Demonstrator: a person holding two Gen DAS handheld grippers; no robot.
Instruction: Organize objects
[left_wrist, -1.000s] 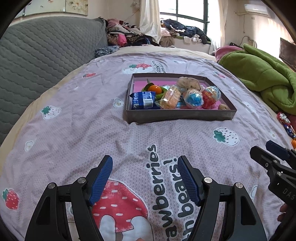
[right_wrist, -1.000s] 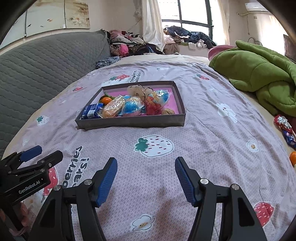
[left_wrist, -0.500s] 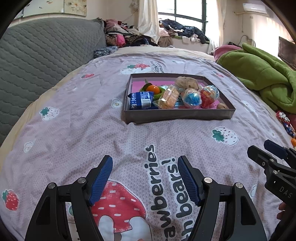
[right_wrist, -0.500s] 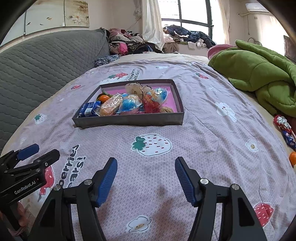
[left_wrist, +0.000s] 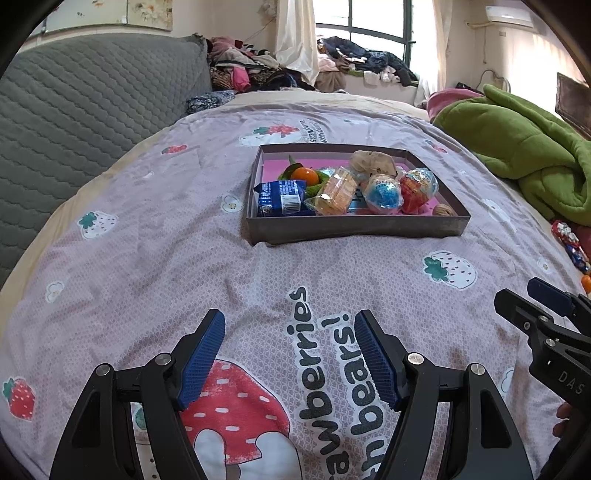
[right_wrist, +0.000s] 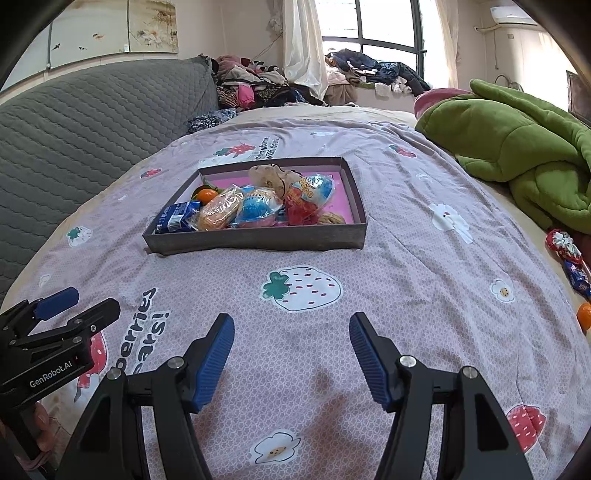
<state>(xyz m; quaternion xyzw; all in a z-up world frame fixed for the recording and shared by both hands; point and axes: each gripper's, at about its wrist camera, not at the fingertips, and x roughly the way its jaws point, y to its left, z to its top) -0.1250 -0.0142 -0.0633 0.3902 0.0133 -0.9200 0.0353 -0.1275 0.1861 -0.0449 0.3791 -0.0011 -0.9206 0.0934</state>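
Observation:
A shallow grey box (left_wrist: 354, 227) with a pink bottom sits mid-bed; it also shows in the right wrist view (right_wrist: 255, 240). It holds a blue packet (left_wrist: 280, 197), an orange (left_wrist: 304, 175), a yellow wrapped snack (left_wrist: 338, 190), a blue egg toy (left_wrist: 382, 194), a red egg toy (left_wrist: 419, 188) and other snacks. My left gripper (left_wrist: 290, 350) is open and empty over the bedspread, well short of the box. My right gripper (right_wrist: 291, 350) is open and empty, also short of it. Loose wrapped candies (right_wrist: 565, 251) and an orange (right_wrist: 584, 315) lie at the right bed edge.
A green blanket (right_wrist: 517, 147) is heaped at the right. A grey quilted headboard (left_wrist: 74, 122) runs along the left. Piled clothes (left_wrist: 258, 74) lie at the far end under the window. The strawberry-print bedspread (left_wrist: 184, 240) covers the bed.
Both grippers have edged back and slightly up, so the box sits a little farther away and lower in view. Both stay open and empty.

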